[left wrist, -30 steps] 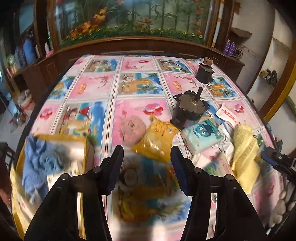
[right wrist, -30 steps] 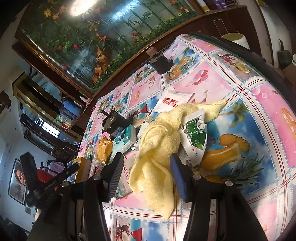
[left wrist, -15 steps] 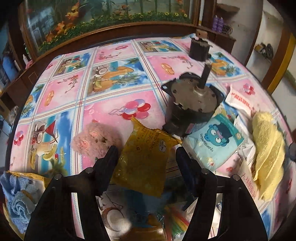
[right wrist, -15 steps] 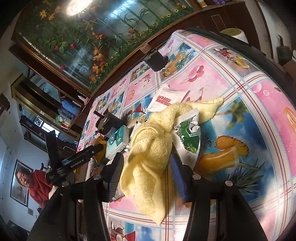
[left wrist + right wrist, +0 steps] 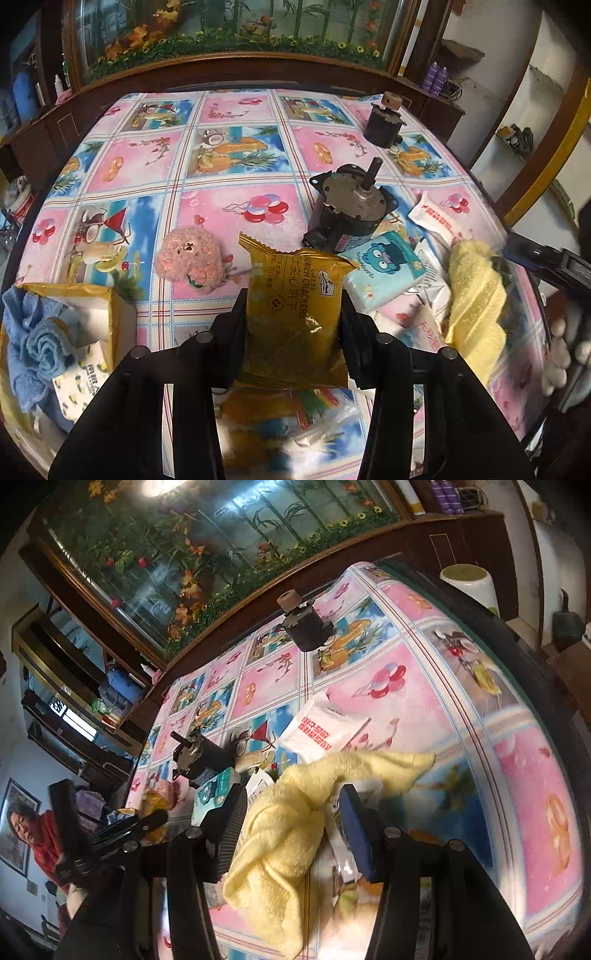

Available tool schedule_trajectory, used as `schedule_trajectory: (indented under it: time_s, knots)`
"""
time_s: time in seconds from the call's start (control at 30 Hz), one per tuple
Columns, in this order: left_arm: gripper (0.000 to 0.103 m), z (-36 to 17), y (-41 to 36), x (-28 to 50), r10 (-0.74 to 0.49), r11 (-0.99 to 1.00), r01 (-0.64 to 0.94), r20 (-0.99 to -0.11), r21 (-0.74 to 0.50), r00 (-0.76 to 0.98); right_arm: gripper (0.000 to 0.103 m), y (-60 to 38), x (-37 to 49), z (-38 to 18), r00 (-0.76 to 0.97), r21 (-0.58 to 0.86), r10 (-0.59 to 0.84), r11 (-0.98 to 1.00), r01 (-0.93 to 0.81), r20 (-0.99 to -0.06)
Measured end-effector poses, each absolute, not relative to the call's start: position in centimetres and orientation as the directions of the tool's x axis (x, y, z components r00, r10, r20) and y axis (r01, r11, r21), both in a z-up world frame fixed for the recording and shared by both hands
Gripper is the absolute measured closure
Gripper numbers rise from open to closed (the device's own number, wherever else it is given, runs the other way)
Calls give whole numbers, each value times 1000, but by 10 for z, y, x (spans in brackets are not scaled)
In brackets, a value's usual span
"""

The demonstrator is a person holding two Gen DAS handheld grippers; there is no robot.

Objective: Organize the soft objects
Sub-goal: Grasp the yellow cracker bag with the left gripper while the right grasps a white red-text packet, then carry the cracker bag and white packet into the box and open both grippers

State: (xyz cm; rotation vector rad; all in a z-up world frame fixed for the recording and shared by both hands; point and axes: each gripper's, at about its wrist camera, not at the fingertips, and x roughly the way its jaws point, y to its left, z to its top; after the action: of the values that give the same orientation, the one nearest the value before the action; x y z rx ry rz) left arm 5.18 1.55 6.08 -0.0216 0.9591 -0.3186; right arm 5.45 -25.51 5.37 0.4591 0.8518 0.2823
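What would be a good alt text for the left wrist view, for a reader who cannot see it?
The left tool is closing its jaws on a gold cracker packet above a table with a colourful cartoon tablecloth. Beyond it lie a pink plush toy, a dark motor and a yellow towel; a blue towel sits in a box at left.

Gold cracker packet (image 5: 293, 314) upright on the cloth; yellow towel (image 5: 288, 834) bunched, draped over packets
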Motion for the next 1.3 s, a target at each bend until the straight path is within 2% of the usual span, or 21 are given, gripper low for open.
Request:
schedule_trajectory:
  time_s: [0.17,0.37,0.43,0.5,0.57,0.6,0.7,0.77,0.8,0.83,1.0,1.3]
  knots:
    - [60,86,30,21,-330,941,261,-759,-217,561,49,-223,116,43,529,242,293,956,-164,-797]
    - [60,104,68,-18,-385,922,230,-701,-311,600,49,-195,155,23,433,77,189,962,-262,-881]
    - [60,104,78,-28,-396,917,220,-693,-333,602,39,-188,159,20,423,25,154,956,-293,-893]
    - [60,103,87,-35,-378,924,204,-698,-324,609,37,-184,161,18,413,-3,132,951,-311,-901]
    - [60,100,96,-41,-374,924,186,-699,-333,609,29,-180,163,14,400,-37,105,943,-330,-911]
    - [60,98,100,-43,-374,924,178,-700,-339,609,21,-181,164,13,406,-37,109,942,-334,-907]
    - [60,93,110,-49,-359,927,145,-703,-346,614,20,-190,167,12,398,-1,130,950,-313,-908]
    - [60,90,115,-53,-354,927,129,-705,-353,615,23,-192,165,13,407,3,131,954,-301,-904]
    - [60,88,117,-54,-352,926,122,-704,-356,616,33,-193,163,15,412,9,137,955,-296,-901]
    - [60,87,119,-55,-347,928,115,-705,-355,618,51,-195,163,18,412,18,142,957,-290,-900]
    - [60,86,124,-63,-329,931,93,-703,-352,631,57,-197,153,26,424,51,161,964,-259,-891]
    - [59,101,132,-89,-306,937,88,-674,-338,672,57,-185,98,95,571,81,211,966,-245,-793]
